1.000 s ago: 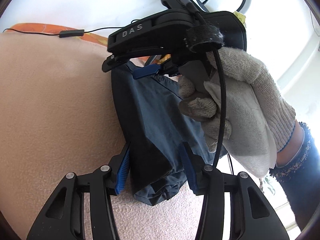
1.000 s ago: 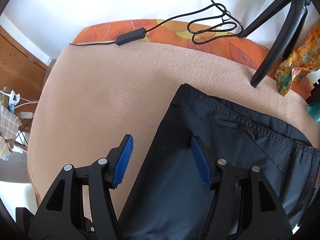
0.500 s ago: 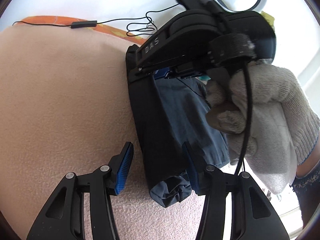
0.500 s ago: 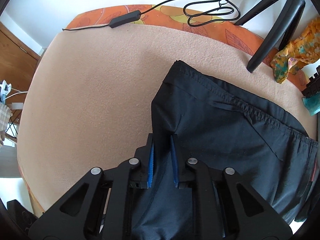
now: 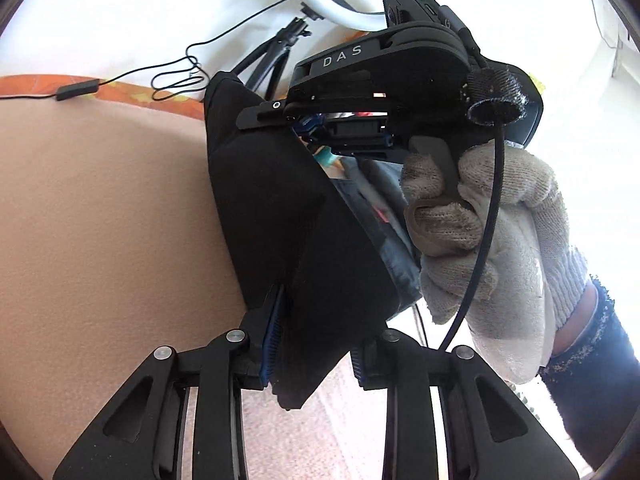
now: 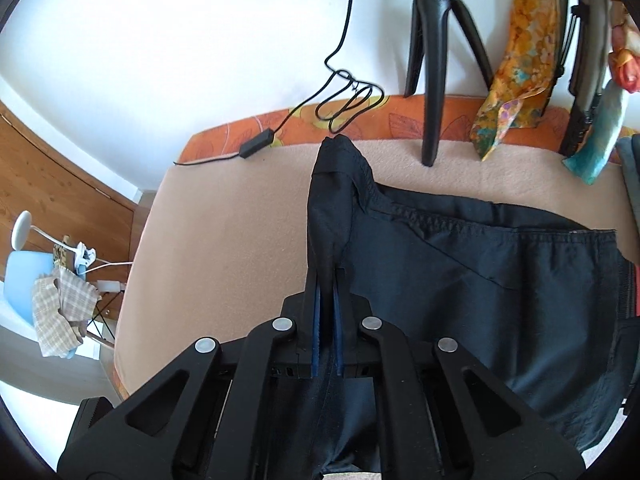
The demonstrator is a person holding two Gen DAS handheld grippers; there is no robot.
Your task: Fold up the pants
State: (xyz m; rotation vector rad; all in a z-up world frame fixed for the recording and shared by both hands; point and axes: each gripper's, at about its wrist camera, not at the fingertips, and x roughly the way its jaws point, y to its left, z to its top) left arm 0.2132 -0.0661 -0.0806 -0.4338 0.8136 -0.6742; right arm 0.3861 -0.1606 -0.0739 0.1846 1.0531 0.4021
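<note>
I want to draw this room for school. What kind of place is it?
Probably a room in a home, set up for filming. Dark pants lie on a bed or table under a peach blanket; a tripod stands behind, a ring light hangs above, and wooden flooring shows at the left.

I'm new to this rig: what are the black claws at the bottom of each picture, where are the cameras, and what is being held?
No robot here: a person holds a two-finger gripper in each hand, and each picture comes from a fisheye camera on one gripper, looking along its fingers. The left wrist view shows the left gripper pinching a bunched corner of the dark pants, with the gloved right hand working the other tool ahead. In the right wrist view, the right gripper is shut on a raised fold of the pants. They lie on a beige blanket, where a tripod also stands.
</note>
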